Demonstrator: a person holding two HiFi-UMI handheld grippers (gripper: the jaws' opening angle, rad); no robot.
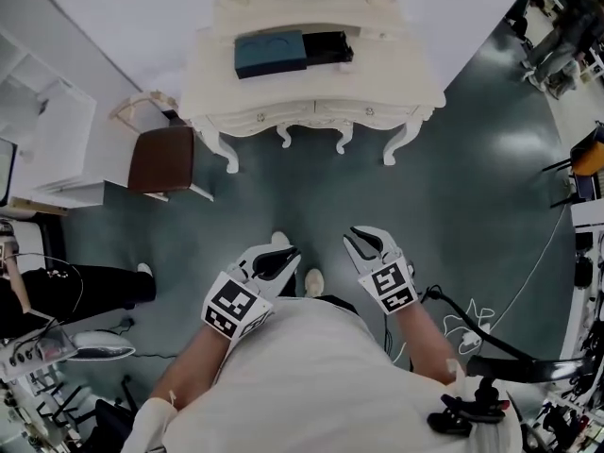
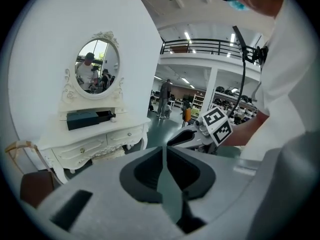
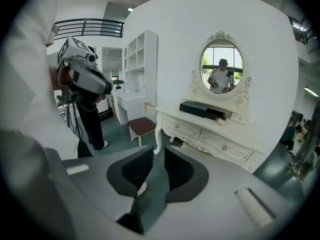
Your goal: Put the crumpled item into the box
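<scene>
**Claws.** Your left gripper [image 2: 163, 146] is closed tip to tip with nothing in it. Your right gripper [image 3: 159, 149] stands partly open, and only floor shows through its narrow gap. You hold both at waist level, well apart from the dressing table [image 1: 311, 88].

**Task item.** Neither claw has the crumpled item. A small pale lump [image 3: 215, 120] lies on the table top toward its back edge, below the mirror [image 3: 222, 74]. It sits just beside the black end of the box [image 1: 269, 53] and may be the item (too small to confirm).

**Risks.**
- The left claw must open before it can take anything. A closed claw would only nudge the lump toward the table's edge.
- A light crumpled thing would likely spring out of a loose pinch or roll off the smooth top.
- I cannot tell whether the box is open, so you may have to clear a lid first.
- The chair [image 1: 162, 159] stands at the table's left front corner, and loose cable [image 1: 472, 321] lies on the floor [image 1: 311, 196] at your right. Either could catch a foot as you approach.

**Materials and shapes.**
- The table is cream-painted and hard, with a carved scalloped apron and curved legs.
- The box is flat, rectangular and matt dark teal, with a black section at one end.
- The chair has a brown seat on a pale frame.
- The floor is glossy grey-green.
- The inner faces of the jaws are dark and ribbed.
</scene>
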